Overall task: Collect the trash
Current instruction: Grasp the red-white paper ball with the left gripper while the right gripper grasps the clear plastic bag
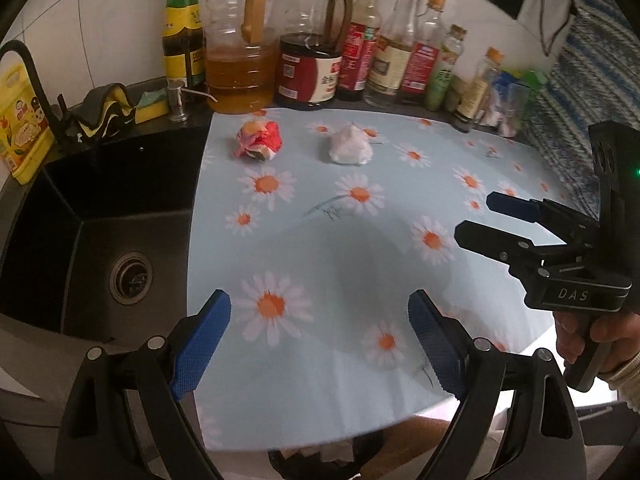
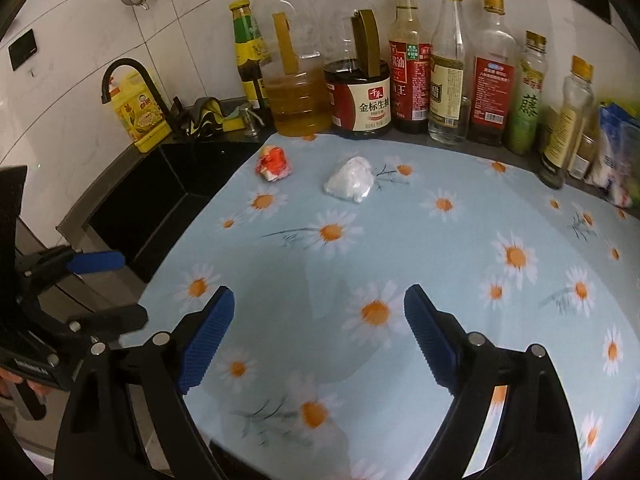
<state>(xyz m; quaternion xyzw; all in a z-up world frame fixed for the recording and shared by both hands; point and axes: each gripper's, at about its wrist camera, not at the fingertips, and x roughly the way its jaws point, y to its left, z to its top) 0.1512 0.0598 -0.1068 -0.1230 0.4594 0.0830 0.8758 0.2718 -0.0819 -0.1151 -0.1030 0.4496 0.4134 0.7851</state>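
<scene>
Two pieces of trash lie at the back of the daisy-print counter mat [image 1: 320, 248]: a crumpled red wrapper [image 1: 258, 140] [image 2: 273, 164] and, to its right, a crumpled white wad [image 1: 350, 146] [image 2: 351, 180]. My left gripper [image 1: 320, 300] hovers open over the front of the mat, well short of both, with nothing between its blue pads. My right gripper [image 2: 320, 292] is also open and empty, above the mat's front middle. Each shows in the other's view: the right gripper [image 1: 478, 216] at the right edge, the left gripper [image 2: 132, 286] at the left edge over the sink side.
A black sink [image 1: 100, 208] with a black faucet [image 2: 128, 76] lies left of the mat. A row of oil and sauce bottles [image 2: 360, 92] lines the back wall. A dark bin [image 1: 320, 460] holding white scraps shows below the counter's front edge.
</scene>
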